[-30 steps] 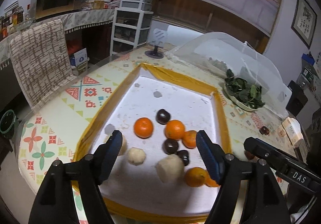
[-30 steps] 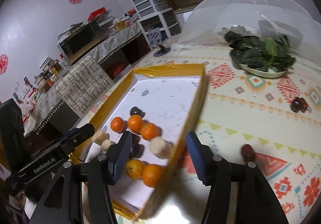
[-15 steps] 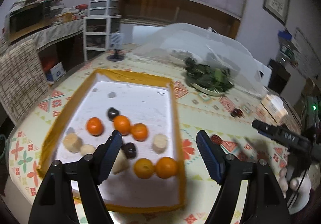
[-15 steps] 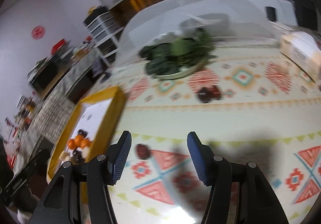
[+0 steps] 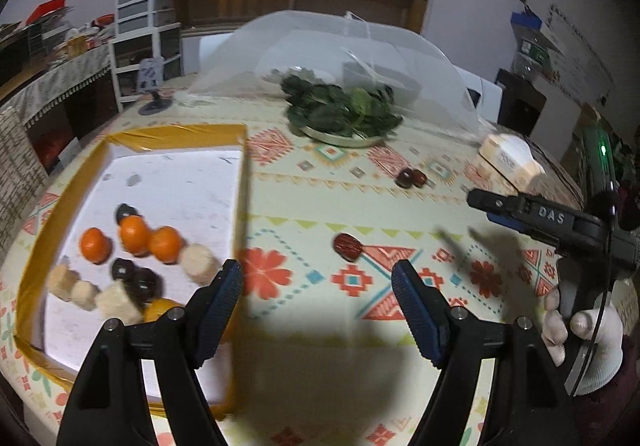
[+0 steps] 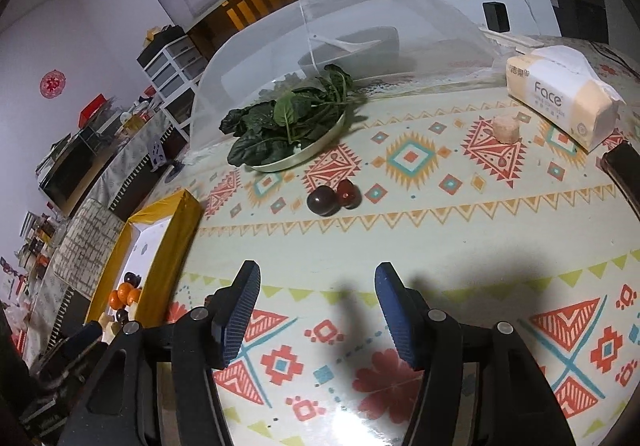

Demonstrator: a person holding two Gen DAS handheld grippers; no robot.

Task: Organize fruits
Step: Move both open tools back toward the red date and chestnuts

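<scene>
Both grippers hover with fingers spread wide and empty above the patterned tabletop (image 6: 440, 222). The left gripper (image 5: 316, 302) looks into the yellow-rimmed tray (image 5: 240, 206), where oranges (image 5: 136, 234), dark fruits (image 5: 136, 278) and pale chunks (image 5: 198, 262) lie, and at a lone red date (image 5: 347, 247) beside it. Only the right gripper (image 6: 318, 310) shows a pale chunk (image 6: 505, 129) near the tissue pack (image 6: 560, 98) and two dark fruits (image 6: 332, 198) before the plate of greens (image 6: 288, 122).
</scene>
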